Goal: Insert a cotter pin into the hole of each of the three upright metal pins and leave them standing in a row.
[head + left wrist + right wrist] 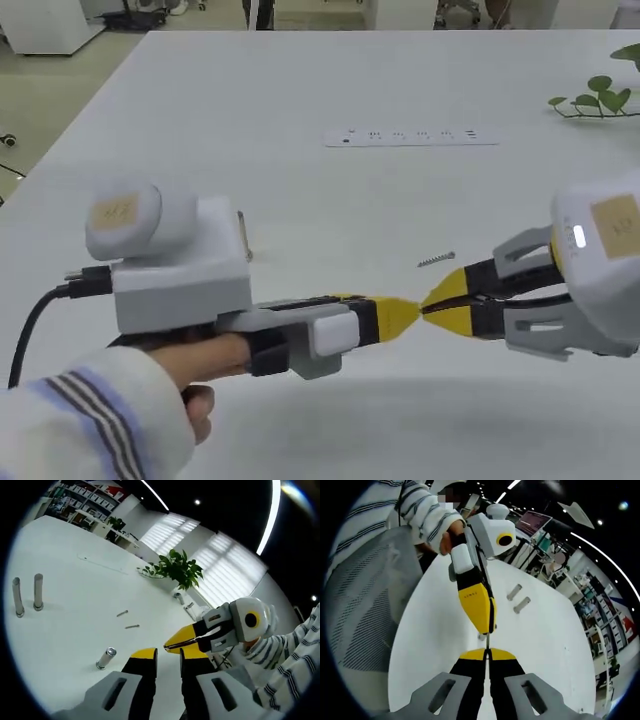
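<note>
Two metal pins [38, 591] [17, 597] stand upright side by side, also seen as pins [514, 591] [522, 604]. A third metal pin [106, 658] lies on its side on the white table [300, 190]. Loose cotter pins [122, 613] [132, 626] rest on the table; one cotter pin [436, 260] lies just beyond the tips. My right gripper [488, 654] is shut on a thin cotter pin [487, 642] that points at the left gripper's tip. My left gripper [169, 655] has its jaws slightly apart, tip to tip with the right gripper [440, 305].
A white power strip [410, 137] lies further back on the table. A leafy plant [598, 98] sits at the far right edge. A striped sleeve [90, 420] holds the left gripper at the near left. Chairs and floor lie beyond the far edge.
</note>
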